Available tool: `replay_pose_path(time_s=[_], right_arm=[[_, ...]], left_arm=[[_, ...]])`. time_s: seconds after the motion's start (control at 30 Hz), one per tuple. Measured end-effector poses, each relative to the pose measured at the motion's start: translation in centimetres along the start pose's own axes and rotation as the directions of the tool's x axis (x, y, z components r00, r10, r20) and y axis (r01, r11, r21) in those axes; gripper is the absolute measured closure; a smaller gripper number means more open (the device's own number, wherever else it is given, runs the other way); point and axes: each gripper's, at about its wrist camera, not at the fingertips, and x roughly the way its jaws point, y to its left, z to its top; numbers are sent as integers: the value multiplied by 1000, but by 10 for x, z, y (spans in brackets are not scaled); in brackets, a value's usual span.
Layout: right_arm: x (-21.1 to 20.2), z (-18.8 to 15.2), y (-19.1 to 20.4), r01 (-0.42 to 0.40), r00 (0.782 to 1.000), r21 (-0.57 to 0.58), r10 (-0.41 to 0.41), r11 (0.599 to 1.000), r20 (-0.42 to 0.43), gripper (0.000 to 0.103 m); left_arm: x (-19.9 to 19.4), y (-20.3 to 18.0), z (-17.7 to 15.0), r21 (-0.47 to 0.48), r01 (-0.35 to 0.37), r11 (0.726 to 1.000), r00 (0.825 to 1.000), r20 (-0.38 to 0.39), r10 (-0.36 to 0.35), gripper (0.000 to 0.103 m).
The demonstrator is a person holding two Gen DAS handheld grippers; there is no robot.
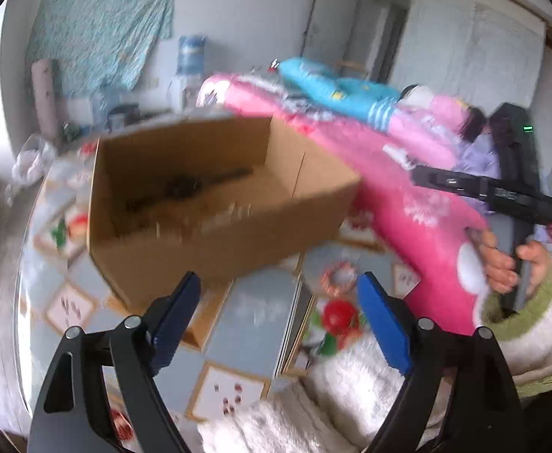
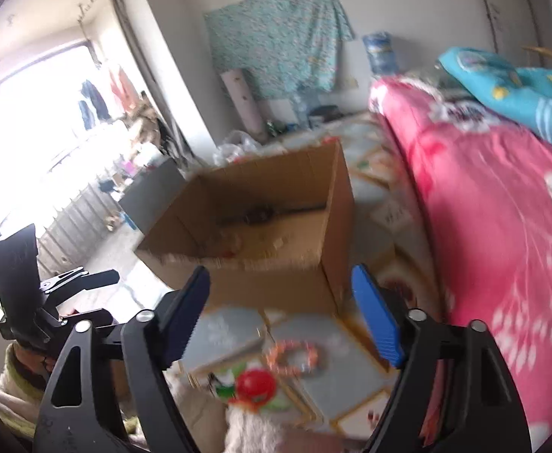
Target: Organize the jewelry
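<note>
1. A beaded bracelet [image 2: 293, 356], a ring of orange and white beads, lies flat on the patterned bedsheet [image 2: 336, 389] in the lower middle of the right wrist view. In the left wrist view it shows as a small blurred loop [image 1: 338, 277] just left of the right-hand blue pad.
2. Just below it lies a round, glossy red piece [image 2: 255, 383] with green and white parts around it. Motion blur hides what it is.
3. The left gripper [image 1: 279, 317] has its jaws spread wide with nothing between them. Its fingers [image 1: 383, 324] carry ribbed blue pads on black frames.
4. The right gripper [image 2: 279, 319] is likewise wide apart and empty, with the bracelet showing in the gap below its tips.
5. An open cardboard box [image 1: 215, 204], plain brown and corrugated, stands on the sheet above both grippers. Dark, tangled items lie on its floor [image 2: 261, 213], too blurred to name.
6. The sheet is printed with grey-blue and cream squares edged in tan.
7. A pink quilt [image 2: 495, 226] with white flecks is heaped at the right, with a turquoise blanket [image 2: 502, 83] on top.
8. White fluffy fabric [image 1: 351, 389] fills the bottom edge of the left view and is cut off by the frame.
9. At the right of the left view, a hand [image 1: 502, 264] in a green-cuffed sleeve grips a black handle.
10. A teal floral cloth [image 2: 279, 34] hangs on the far wall beside a water dispenser bottle [image 2: 380, 51].
</note>
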Motion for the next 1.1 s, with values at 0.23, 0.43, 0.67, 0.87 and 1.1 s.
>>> replay_pose_path(time_s=[0.23,0.43,0.67,0.87,1.1], right_arm=[[51,-52,11,166,970,-60,-174,984,-170,13],[75,-84,14,234,935,-128,-259,964,-242,12],[88,-101,12,274,916,-180,-314,945,-251,8],[87,-102,11,267,919,-181,-307,947,-248,8],[89,-101,11,260,919,-181,-300,949,-254,8]], left_arm=[[65,4,-31,-35,-191,981,975,-122,185,19],[99,12,-39,-45,-283,958,947,-174,272,19],[121,8,-41,-79,-328,941,929,-210,306,12],[129,4,-37,-110,-358,927,918,-222,328,6],[135,-2,-32,-137,-382,914,908,-238,344,6]])
